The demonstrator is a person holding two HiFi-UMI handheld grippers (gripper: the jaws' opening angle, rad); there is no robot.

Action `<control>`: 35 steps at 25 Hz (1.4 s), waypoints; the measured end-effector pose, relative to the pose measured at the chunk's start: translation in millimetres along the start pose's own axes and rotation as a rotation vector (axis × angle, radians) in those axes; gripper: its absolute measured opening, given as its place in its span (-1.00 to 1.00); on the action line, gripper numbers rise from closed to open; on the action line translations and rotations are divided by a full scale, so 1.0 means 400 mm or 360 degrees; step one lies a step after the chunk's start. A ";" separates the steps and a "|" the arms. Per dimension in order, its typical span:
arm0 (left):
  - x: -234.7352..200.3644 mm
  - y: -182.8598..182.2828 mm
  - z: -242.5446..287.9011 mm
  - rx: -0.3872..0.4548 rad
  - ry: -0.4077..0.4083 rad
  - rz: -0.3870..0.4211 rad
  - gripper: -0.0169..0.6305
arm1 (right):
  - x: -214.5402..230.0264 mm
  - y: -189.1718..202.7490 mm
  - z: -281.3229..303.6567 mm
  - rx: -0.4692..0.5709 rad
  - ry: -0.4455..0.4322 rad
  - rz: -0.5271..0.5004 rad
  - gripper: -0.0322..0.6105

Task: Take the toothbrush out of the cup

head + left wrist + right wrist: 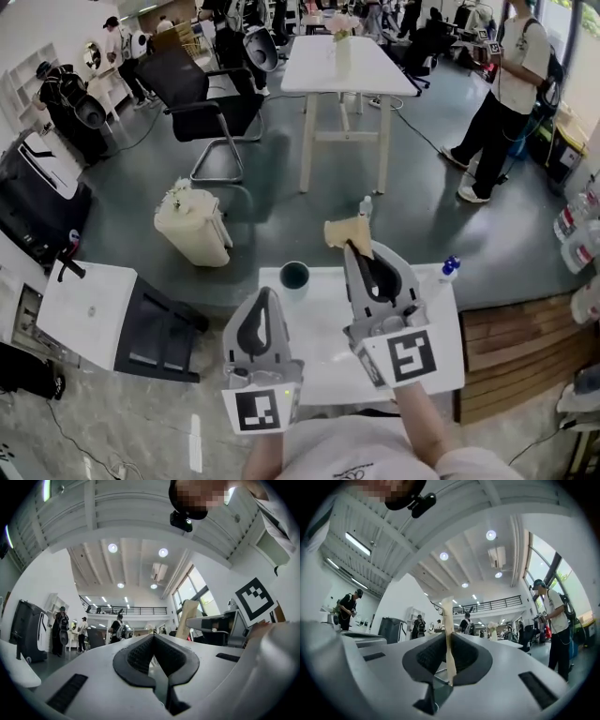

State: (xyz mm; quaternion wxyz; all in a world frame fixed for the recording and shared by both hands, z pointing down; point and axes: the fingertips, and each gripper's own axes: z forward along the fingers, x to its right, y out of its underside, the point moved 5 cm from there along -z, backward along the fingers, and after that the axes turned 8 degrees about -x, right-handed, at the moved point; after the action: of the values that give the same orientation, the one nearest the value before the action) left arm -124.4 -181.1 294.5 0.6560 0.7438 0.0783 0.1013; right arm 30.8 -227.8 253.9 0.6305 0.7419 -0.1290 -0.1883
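Head view, toothbrush: A pale tan toothbrush point(345, 232) stands above the middle of the frame, pinched at its lower end by the right gripper point(354, 248). It is out of the dark cup point(294, 275), which sits left of and below it at the far edge of the white bench point(319, 328).
Head view, left gripper: The left gripper point(265, 295) hangs at lower centre-left, over the bench and apart from the cup.
Head view, surroundings: A small blue-capped bottle point(451, 267) stands at the bench's right far corner. On the floor beyond are a lined bin point(192, 225), a black chair point(211, 103), a white table point(337, 61) and a standing person point(506, 94) at upper right.
Left gripper view, jaws: The pads meet at their tips with nothing between them.
Right gripper view, jaws: Narrow, pressed on the toothbrush's thin edge, which rises upright through the middle of the frame.
Step in hand: Removal looks done. A steady pinch and a level carry to bare bench would finish it well.
In the way: The cup and the bottle flank the landing area. The thin handle could pivot in the pads.
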 end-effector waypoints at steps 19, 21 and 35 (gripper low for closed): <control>0.144 -0.015 0.045 0.0081 0.0160 0.0172 -0.90 | 0.171 0.074 -0.297 0.0100 0.0433 0.0059 -0.80; 0.145 -0.009 0.047 0.0073 0.0157 0.0174 -0.90 | 0.177 0.092 -0.302 0.0072 0.0454 0.0082 -0.80; 0.143 -0.005 0.054 0.0066 0.0161 0.0171 -0.90 | 0.183 0.103 -0.304 0.0022 0.0488 0.0104 -0.80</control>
State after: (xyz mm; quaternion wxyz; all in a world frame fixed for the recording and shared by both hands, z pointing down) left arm -63.5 -187.1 292.6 0.6292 0.7544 0.0734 0.1721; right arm 152.0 -158.6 302.4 0.6435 0.7616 -0.0567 -0.0512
